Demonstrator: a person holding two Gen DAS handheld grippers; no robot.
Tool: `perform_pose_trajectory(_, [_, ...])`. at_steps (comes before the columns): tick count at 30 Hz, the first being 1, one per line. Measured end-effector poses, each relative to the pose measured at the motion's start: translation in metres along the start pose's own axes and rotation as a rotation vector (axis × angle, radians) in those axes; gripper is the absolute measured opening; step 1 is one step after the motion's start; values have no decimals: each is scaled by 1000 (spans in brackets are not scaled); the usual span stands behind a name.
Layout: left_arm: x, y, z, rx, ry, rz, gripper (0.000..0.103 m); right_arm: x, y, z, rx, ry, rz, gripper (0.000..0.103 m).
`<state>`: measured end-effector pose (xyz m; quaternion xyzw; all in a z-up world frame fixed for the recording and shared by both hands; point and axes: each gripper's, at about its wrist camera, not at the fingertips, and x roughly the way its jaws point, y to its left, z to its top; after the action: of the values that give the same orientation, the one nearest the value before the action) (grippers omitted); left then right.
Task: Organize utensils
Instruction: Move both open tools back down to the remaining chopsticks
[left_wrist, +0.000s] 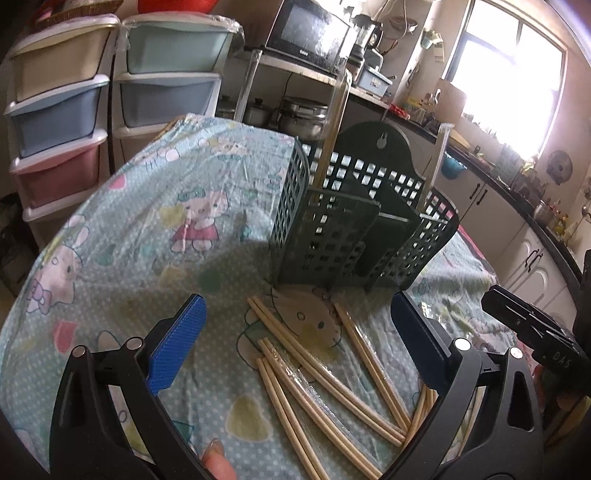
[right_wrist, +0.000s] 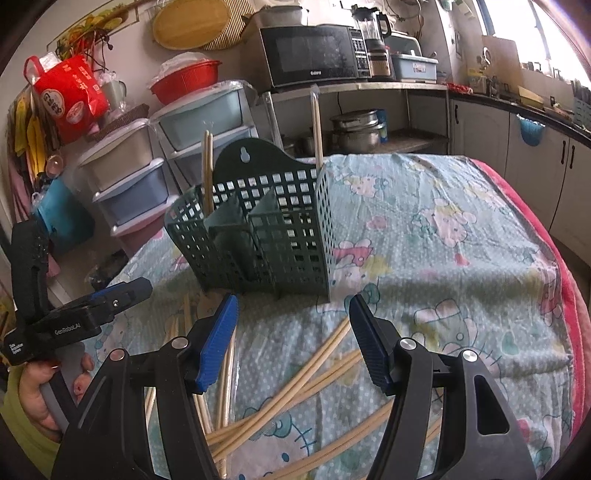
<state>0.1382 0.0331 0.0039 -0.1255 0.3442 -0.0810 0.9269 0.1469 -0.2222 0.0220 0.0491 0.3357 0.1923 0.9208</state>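
A dark green slotted utensil holder (left_wrist: 354, 221) stands on the table, also in the right wrist view (right_wrist: 255, 240). Chopsticks stand in its end compartments (left_wrist: 332, 122) (right_wrist: 208, 170). Several loose wooden chopsticks (left_wrist: 325, 380) lie on the cloth in front of it, some in clear wrappers; they also show in the right wrist view (right_wrist: 295, 384). My left gripper (left_wrist: 295, 325) is open and empty above the loose chopsticks. My right gripper (right_wrist: 293, 332) is open and empty above the same pile. The right gripper's body shows at the right edge of the left wrist view (left_wrist: 532, 328).
A Hello Kitty cloth (left_wrist: 155, 206) covers the round table (right_wrist: 461, 240). Plastic drawer units (left_wrist: 62, 107) stand behind at left. A microwave (right_wrist: 310, 55) sits on a shelf over pots (right_wrist: 358, 129). A kitchen counter (left_wrist: 517, 192) runs along the right.
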Motion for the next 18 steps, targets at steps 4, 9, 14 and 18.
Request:
perform_pose_trajectory(4, [9, 4, -3, -12, 27, -4, 92, 8, -2, -4, 5, 26, 1, 60])
perform_pose_trajectory(9, [20, 9, -8, -23, 63, -11, 92, 19, -5, -8, 13, 64, 6, 60])
perform_pose_trajectory(14, [31, 12, -9, -34, 99, -25, 84, 33, -10, -10, 26, 109, 9, 55])
perform_pose_trajectory(18, [43, 17, -9, -51, 138, -42, 72, 46, -14, -10, 37, 152, -1, 53])
